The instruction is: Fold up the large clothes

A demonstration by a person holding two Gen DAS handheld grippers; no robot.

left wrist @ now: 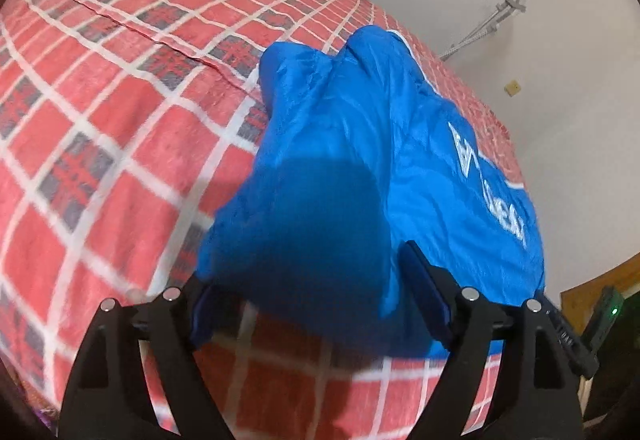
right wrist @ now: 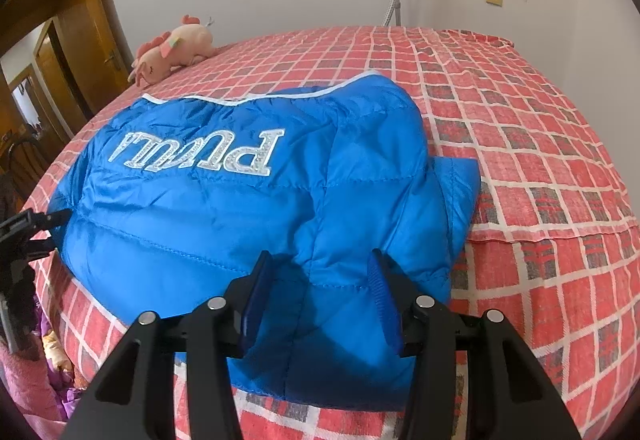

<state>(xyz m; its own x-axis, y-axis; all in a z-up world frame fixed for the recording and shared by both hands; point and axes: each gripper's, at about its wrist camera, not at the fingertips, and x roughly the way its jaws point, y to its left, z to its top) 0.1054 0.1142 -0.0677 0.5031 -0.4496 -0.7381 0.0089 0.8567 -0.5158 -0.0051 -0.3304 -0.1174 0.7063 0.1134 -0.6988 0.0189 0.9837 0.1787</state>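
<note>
Blue pads of the right hand-held gripper (right wrist: 320, 296) sit either side of a puffed fold of the jacket (right wrist: 248, 200), jaws wide apart; whether the pads actually press the fabric cannot be told, so it counts as open, straddling the near edge. Left hand-held gripper (left wrist: 316, 292) likewise spread wide, with a bulging lump of the same jacket (left wrist: 360, 168) lying between and over its pads, not pinched as far as can be seen. Jacket lies on the bed (right wrist: 540, 168) near its front edge, lettered side up, white-piped hem toward the far side, one flap poking out flat at the right. Pink plush toy (right wrist: 172, 48) rests well apart at the far side, out of the way. Judgement: fold is partly made and the step in hand is taking hold for the next one. To do it well, push each gripper further onto the cloth so both padded layers sit deep between the pads before closing; slippery shell will likely slide out of a shallow bite. Lift both sides level, carry over together, tuck the stray flap in first, then press air out.
</note>
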